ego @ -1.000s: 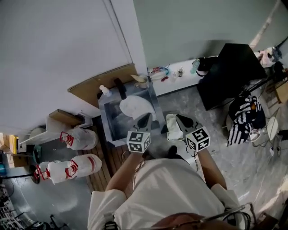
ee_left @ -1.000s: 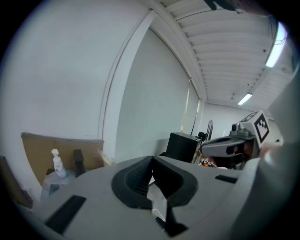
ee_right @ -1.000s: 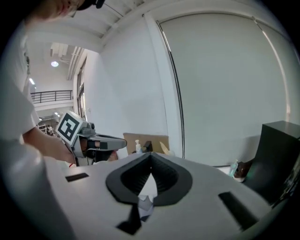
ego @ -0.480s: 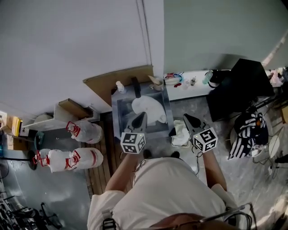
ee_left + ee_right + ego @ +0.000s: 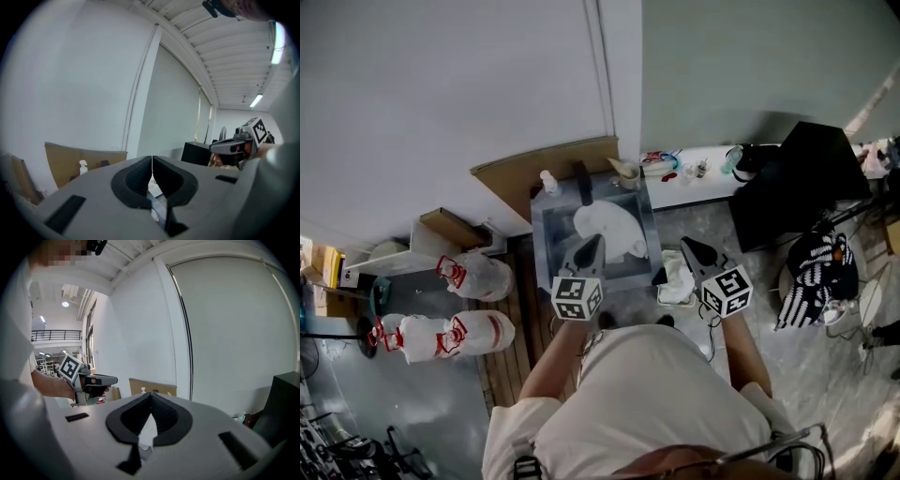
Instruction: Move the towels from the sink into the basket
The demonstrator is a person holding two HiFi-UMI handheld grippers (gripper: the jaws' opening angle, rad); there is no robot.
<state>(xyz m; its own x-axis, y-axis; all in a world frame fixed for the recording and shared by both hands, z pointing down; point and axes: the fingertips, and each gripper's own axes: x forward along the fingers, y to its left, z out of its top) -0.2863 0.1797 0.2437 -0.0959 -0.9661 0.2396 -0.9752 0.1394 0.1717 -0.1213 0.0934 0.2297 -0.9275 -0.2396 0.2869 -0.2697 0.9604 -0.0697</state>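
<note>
Going down onto the white towel like this is what I'm worrying about. The left gripper is showing its jaws pressed together with nothing between them, and so is the right gripper, so either would probably just be shoving cloth around the sink. The towel is lying inside the sink, toward its back. Both forearms are reaching forward and tipping slightly down, the left over the sink's near edge, the right beside the sink, over the basket.
</note>
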